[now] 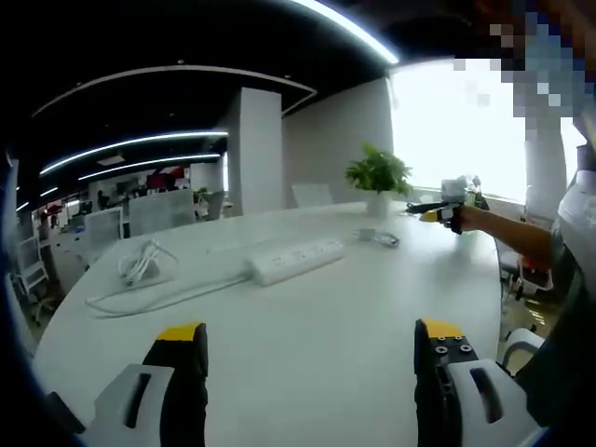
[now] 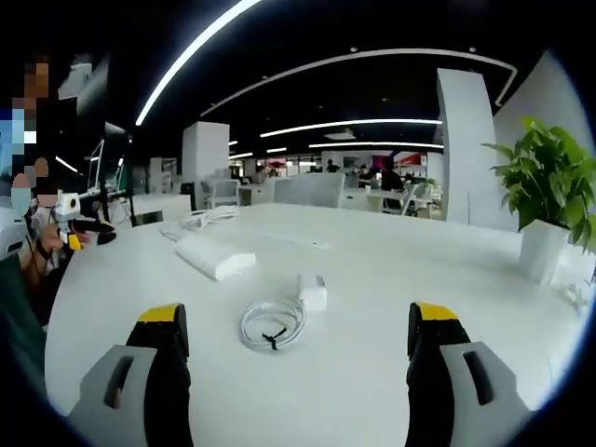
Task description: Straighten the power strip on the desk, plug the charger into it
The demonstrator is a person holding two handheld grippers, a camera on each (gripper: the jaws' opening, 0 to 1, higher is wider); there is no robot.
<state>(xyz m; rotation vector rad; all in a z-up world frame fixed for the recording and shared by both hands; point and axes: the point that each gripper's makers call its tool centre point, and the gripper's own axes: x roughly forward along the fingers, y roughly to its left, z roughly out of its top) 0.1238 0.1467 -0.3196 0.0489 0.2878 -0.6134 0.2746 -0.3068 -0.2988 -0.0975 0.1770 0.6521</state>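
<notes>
White desk (image 1: 307,317) spans both views, curved edge, surface mostly bare. Office background: white pillar (image 1: 259,149), ceiling light strips, chairs.

Potted plant (image 2: 549,200) in white pot at right of right gripper view, standing on desk; same plant (image 1: 379,177) at far side of desk in left gripper view.

Power strip (image 1: 296,260) white, lying flat, angled across desk centre in left gripper view; white cord running off toward left to a loose bundle (image 1: 142,263). In right gripper view strip (image 2: 215,255) lies left of centre, end-on.

Charger (image 2: 312,291) white block, flat on desk near centre of right gripper view, not plugged in; coiled cable (image 2: 272,323) touching, tied with dark strap. Well apart from strip.

Left gripper (image 1: 311,349): jaws spread wide, nothing between, above desk.

Right gripper (image 2: 300,337): jaws spread wide, nothing held, coil between jaw lines but beyond tips. Also seen from left gripper view (image 1: 436,214), held out over desk by a person's hand.
</notes>
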